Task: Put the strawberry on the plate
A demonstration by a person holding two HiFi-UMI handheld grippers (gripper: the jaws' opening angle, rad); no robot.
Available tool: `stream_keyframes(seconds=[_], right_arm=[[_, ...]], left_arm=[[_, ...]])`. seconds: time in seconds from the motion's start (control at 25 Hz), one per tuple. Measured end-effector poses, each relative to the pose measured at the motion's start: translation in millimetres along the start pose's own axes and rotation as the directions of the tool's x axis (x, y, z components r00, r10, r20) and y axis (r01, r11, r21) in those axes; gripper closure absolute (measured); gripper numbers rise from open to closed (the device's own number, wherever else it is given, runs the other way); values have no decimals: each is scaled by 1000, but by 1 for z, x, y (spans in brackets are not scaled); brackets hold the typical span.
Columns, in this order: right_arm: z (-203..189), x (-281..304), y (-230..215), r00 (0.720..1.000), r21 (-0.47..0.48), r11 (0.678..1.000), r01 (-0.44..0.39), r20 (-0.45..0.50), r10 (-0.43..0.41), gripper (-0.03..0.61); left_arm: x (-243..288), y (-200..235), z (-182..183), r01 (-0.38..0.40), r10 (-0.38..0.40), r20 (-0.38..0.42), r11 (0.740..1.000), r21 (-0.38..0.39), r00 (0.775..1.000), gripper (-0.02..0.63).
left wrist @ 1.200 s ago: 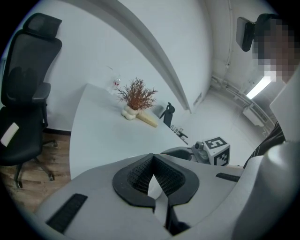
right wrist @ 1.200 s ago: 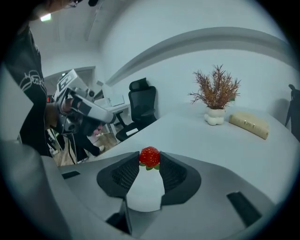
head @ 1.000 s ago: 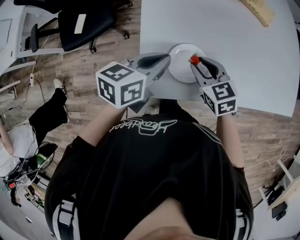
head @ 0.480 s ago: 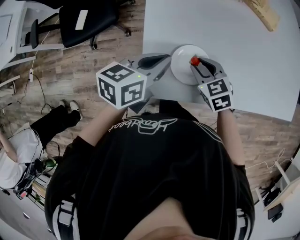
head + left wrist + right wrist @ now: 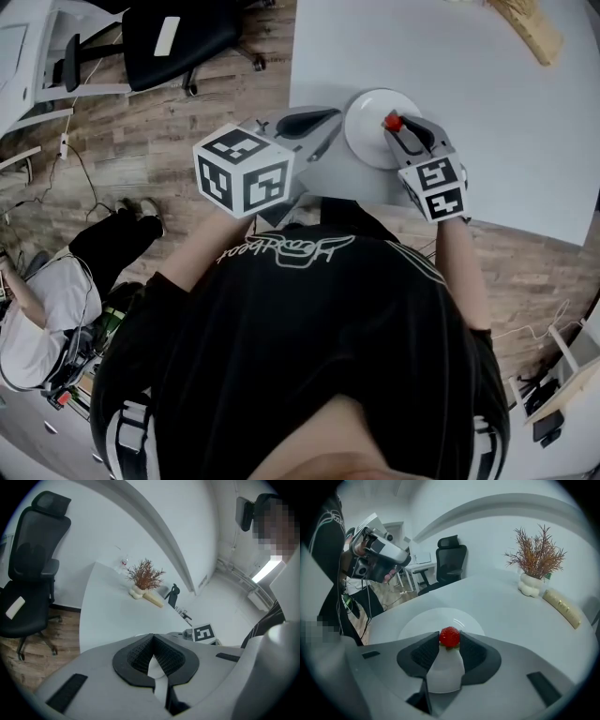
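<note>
A red strawberry (image 5: 392,121) (image 5: 449,637) is pinched between the tips of my right gripper (image 5: 395,127) (image 5: 449,642), which is shut on it. It hangs just above the near right part of the white plate (image 5: 367,139) (image 5: 423,624). The plate lies on the white table (image 5: 487,112) close to its near edge. My left gripper (image 5: 335,114) (image 5: 152,636) rests at the plate's left rim with its jaws shut and nothing between them. Whether the strawberry touches the plate I cannot tell.
A black office chair (image 5: 173,42) stands on the wood floor left of the table. A wooden piece (image 5: 527,25) and a dried plant in a white vase (image 5: 536,562) (image 5: 143,577) sit at the table's far side. Another person (image 5: 47,309) is at the lower left.
The right gripper has drawn slightly in toward the plate, still holding the strawberry. The left gripper has stayed put. The person on the floor at the left has shifted.
</note>
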State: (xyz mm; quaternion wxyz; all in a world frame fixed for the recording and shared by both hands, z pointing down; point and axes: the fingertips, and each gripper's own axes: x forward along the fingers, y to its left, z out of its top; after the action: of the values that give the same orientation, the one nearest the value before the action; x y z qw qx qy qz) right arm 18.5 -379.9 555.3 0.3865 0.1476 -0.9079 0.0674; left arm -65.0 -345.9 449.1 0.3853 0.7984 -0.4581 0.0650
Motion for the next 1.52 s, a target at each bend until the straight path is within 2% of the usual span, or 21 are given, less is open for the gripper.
stream_keyframes(seconds=[0.68, 1.04, 1.16, 1.36, 1.52], right_arm=[[2, -1, 2, 1000, 2, 1000, 25, -3, -25, 440], [26, -42, 7, 990, 55, 993, 100, 97, -105, 426], [39, -71, 11, 973, 101, 984, 146, 168, -161, 426], [64, -130, 35, 914, 222, 957, 186, 319, -252, 426], [79, -166, 77, 878, 224, 950, 219, 379, -291, 431]], left_arm=[[-18, -1, -3, -20, 20, 9, 1000, -5, 1000, 606], [-44, -19, -7, -4, 3, 24, 999, 32, 1000, 606], [-56, -30, -9, 12, -14, 35, 998, 56, 999, 606], [-84, -60, -10, 48, -56, 65, 992, 118, 996, 606], [-117, -85, -16, 82, -98, 94, 984, 160, 991, 606]])
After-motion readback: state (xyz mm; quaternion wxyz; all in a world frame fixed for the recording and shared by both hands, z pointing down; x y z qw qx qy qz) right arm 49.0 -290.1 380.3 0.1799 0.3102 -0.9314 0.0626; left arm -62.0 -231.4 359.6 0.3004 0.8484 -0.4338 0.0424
